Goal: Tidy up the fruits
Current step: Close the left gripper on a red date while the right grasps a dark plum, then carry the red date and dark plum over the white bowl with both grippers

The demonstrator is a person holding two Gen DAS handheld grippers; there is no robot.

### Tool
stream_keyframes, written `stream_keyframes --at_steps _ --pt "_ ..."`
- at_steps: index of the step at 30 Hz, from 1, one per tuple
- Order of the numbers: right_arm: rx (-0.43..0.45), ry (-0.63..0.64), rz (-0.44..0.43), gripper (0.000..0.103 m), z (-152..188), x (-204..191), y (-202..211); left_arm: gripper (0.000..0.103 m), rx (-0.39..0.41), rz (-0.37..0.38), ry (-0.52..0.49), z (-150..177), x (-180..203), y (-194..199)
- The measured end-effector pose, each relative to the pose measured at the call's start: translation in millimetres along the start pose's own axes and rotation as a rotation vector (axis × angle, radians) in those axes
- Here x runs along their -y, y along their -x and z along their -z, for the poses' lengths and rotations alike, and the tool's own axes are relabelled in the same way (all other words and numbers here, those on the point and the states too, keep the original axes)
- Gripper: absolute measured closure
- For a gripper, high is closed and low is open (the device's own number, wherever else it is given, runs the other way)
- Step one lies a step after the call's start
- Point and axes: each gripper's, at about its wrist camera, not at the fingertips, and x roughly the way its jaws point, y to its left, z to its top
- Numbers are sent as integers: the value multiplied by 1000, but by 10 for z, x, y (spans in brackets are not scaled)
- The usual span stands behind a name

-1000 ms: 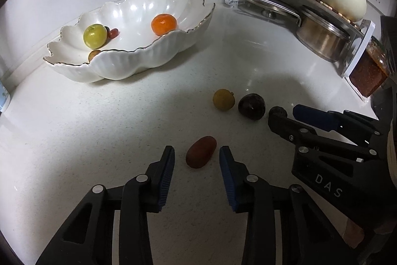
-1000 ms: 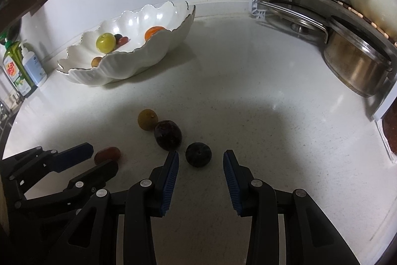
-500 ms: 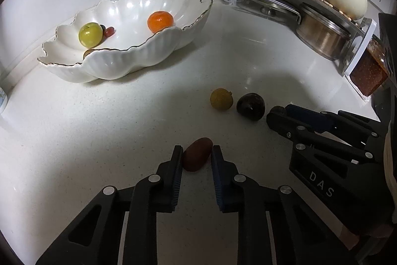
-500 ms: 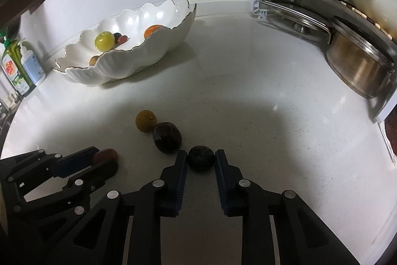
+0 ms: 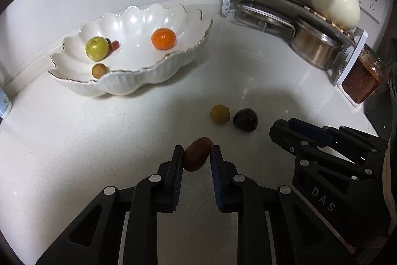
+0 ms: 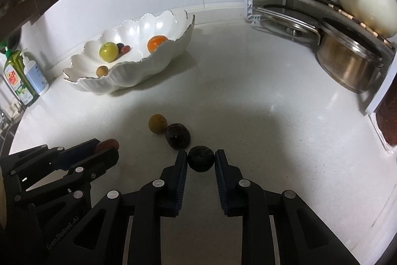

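My left gripper (image 5: 197, 153) is shut on a reddish-brown oval fruit (image 5: 197, 157) low over the white counter. My right gripper (image 6: 201, 158) is shut on a small dark round fruit (image 6: 201, 158). Between the two, a tan round fruit (image 5: 219, 114) and a dark purple fruit (image 5: 245, 120) lie side by side on the counter. The white scalloped bowl (image 5: 139, 81) at the back left holds a green apple (image 5: 97, 47), an orange (image 5: 163, 38), a small red fruit (image 5: 114, 45) and a small brown fruit (image 5: 99, 70). In the left wrist view the right gripper (image 5: 280, 131) hides its fruit.
A dish rack (image 5: 292, 16) with pots, lids and a cream kettle fills the back right corner. A jar of red-brown paste (image 5: 363, 78) stands beside it. Soap bottles (image 6: 22, 76) stand at the far left by the wall.
Both grippers went from open around their fruits to shut on them. The left one has lifted its reddish-brown fruit slightly; the bowl sits lower in both views.
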Motion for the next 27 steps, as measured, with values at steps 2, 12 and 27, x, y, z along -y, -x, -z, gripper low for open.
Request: stream_keyframes --at_steps 2,12,27 --pt "5 -1 2 79 -3 -15 42 80 6 5 -1 -12 -9 44" --pt "47 -1 13 79 -53 -190 350 81 54 20 -5 -67 -106 357" --pt "130 4 21 79 -161 -552 788 81 140 50 9 -147 -304 833"
